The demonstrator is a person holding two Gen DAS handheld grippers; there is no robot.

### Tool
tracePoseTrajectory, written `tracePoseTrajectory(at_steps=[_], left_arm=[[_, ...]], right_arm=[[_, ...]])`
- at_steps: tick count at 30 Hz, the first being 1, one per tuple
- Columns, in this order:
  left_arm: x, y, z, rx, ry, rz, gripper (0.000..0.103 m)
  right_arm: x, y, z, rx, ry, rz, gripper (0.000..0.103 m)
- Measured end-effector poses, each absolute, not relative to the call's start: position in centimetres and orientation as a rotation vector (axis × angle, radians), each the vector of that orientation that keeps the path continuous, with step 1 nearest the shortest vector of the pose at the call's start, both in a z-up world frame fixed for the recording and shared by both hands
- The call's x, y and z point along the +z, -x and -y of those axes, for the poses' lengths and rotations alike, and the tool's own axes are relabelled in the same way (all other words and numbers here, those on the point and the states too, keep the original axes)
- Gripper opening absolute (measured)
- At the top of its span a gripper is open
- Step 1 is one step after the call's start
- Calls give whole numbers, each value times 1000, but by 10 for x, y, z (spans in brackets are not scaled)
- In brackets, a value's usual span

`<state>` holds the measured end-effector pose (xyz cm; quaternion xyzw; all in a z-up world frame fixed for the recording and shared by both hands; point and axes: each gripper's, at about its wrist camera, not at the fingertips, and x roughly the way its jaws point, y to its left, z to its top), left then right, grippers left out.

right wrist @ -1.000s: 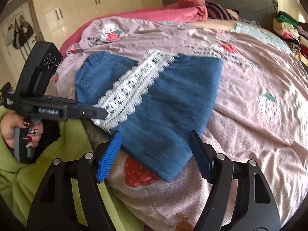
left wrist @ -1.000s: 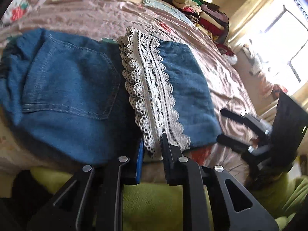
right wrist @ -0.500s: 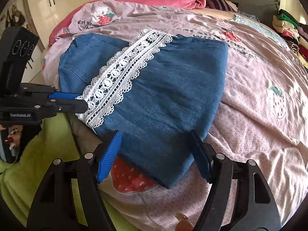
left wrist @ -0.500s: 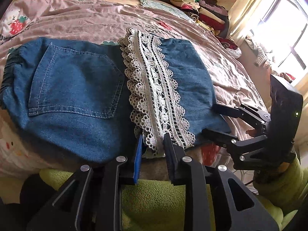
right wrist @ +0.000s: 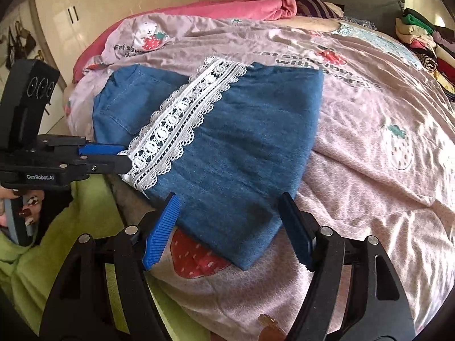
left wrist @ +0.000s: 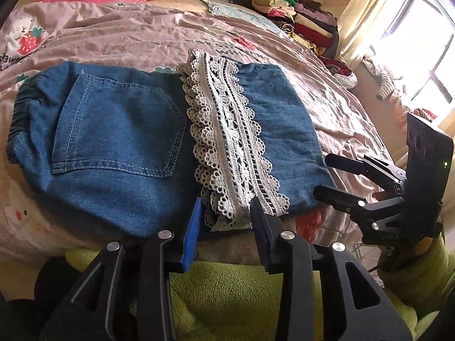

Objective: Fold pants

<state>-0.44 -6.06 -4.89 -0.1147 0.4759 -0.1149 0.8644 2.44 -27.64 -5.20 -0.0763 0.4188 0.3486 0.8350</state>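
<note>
Left claw (left wrist: 226,221) just opening, lace (left wrist: 227,142) loose between jaws; right claw (right wrist: 227,233) spread over pants (right wrist: 241,147) corner.

Blue denim pants (left wrist: 119,142) with white lace trim (left wrist: 230,147) on a pink strawberry-print bedspread (right wrist: 384,130)

Daylight flooded in from the window (left wrist: 423,48) at two o'clock, glare bleaching it; fisheye corners went black, edges bowed, centre stayed sharp.
</note>
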Motion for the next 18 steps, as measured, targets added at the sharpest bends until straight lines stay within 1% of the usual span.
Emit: tracePoseTrajectory(at_steps=[4,9,15,17,18], left_arm=[[-43,7,60,-235,231,-987,41],[-37,10,61,-230,208,-975,50],[-29,14,58,-213,193,-958,66],[-25,16,57,-205,188,-949,74],[-23,17,57,-200,184,-944,75]], right_arm=[[-46,-24,278,738,150,-873,70],[-39,-22,281,729,143,-855,76],[-30,-23,286,709,134,-841,83],[-28,-22,287,704,135,-835,85],[-27,-22,287,701,136,-833,85]])
